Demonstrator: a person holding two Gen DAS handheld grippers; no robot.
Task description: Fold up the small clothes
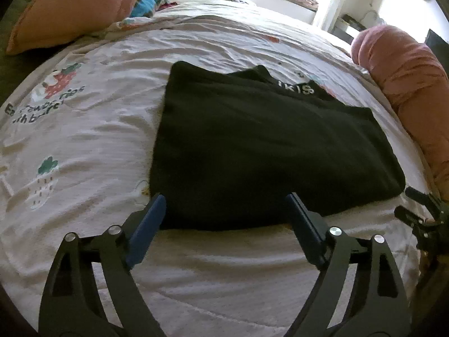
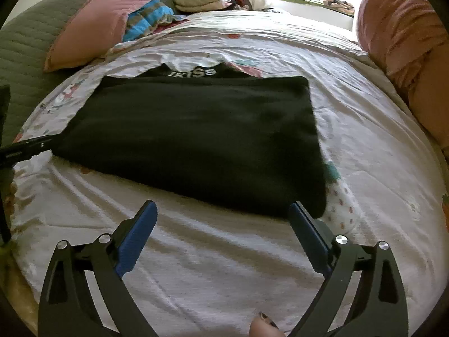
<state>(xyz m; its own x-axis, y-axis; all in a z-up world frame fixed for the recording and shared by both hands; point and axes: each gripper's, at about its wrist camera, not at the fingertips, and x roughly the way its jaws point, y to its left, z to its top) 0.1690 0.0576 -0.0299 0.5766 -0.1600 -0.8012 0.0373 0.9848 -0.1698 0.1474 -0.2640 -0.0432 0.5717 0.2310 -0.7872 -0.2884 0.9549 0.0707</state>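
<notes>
Two grippers hover over a bed, both with blue fingers spread apart and holding nothing. A folded black garment [image 1: 266, 146] lies flat on the white printed sheet [image 1: 84, 129]. The left gripper [image 1: 226, 216] reaches its near edge, fingertips overlapping it. The right gripper [image 2: 223, 219] sits just short of the near right corner.

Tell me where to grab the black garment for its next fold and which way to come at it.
Probably the two near corners of the black garment, one per gripper. It lies flat, its near edge facing both open grippers: left gripper approaches the left corner, right gripper the right corner, both low from the near side.
</notes>
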